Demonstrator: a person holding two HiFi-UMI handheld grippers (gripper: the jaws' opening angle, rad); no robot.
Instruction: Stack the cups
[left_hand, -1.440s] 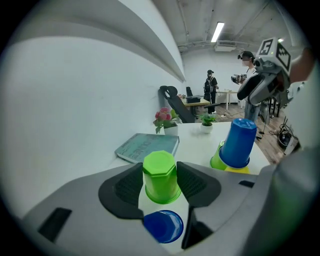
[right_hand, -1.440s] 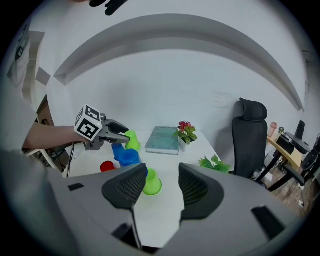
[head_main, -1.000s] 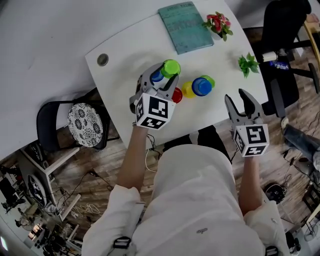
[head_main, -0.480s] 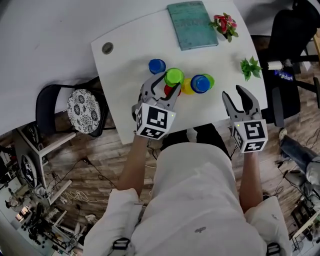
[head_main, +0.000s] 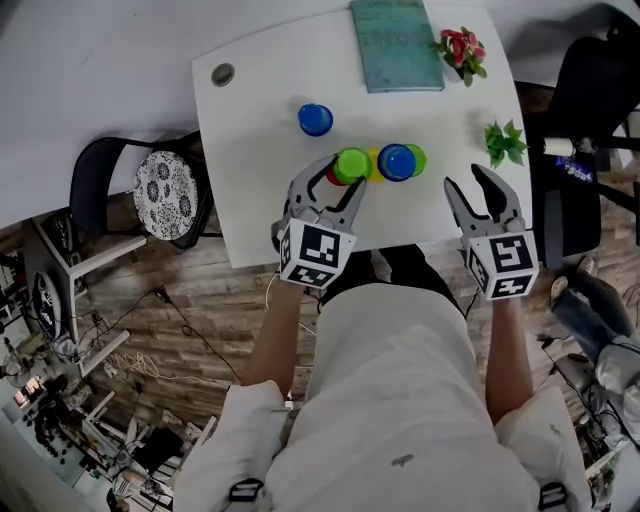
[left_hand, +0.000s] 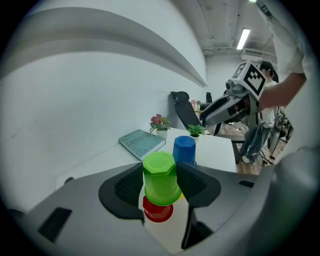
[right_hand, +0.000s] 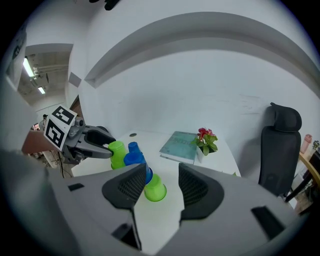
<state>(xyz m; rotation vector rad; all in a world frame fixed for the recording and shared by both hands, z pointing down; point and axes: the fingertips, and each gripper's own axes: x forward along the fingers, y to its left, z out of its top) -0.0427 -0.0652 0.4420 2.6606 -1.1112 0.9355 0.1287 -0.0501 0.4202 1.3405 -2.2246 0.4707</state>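
Head view: my left gripper (head_main: 343, 180) clamps the upturned green cup (head_main: 351, 165) over the red cup (head_main: 329, 178), near the table's (head_main: 250, 200) front edge. A yellow cup (head_main: 373, 160) and a blue cup (head_main: 397, 161) crowd its right; open tabletop lies to its left. My right gripper (head_main: 468, 188) hangs at the front edge.

Left gripper view: both pads press the green cup's sides.

Right gripper view: my jaws are wide and empty, with a second green cup (right_hand: 155, 189) ahead. A black chair (right_hand: 281, 145) stands beyond the white table.
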